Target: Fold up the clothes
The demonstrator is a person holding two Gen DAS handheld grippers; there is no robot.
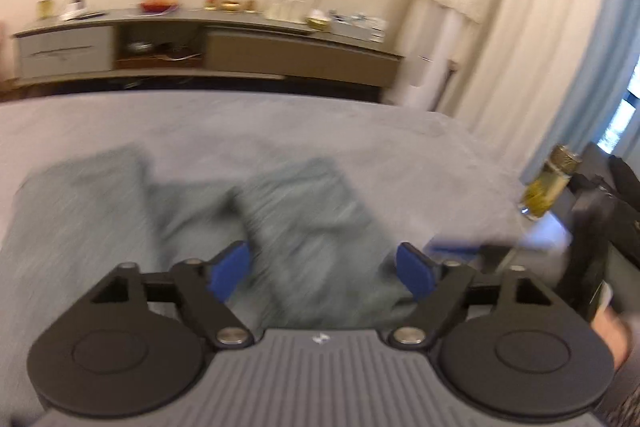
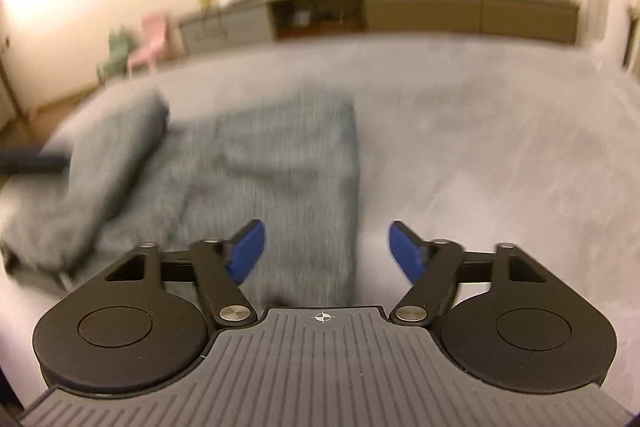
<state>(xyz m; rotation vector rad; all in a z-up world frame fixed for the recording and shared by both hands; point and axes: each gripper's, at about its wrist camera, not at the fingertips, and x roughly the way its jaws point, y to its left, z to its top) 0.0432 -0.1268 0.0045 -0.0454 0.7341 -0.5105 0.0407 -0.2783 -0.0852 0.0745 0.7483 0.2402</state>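
On the grey bed (image 2: 480, 147) | grey garment (image 2: 280, 155) half-folded | both grippers' fingers apart, empty | right side bare

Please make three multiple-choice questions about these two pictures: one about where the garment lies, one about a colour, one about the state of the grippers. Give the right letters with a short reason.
1. Where does the grey-green garment lie?
A. On the grey bed cover
B. On the long cabinet
C. On the pink chair

2. What colour are the gripper pads?
A. Red
B. Blue
C. White

3. How do the left gripper and right gripper stand?
A. Both open, holding nothing
B. Both clamped on the garment
C. Only the left open

Answers: 1 A, the cloth is spread over the cover. 2 B, both views show blue pads. 3 A, the pads stand wide apart, cloth only beneath.
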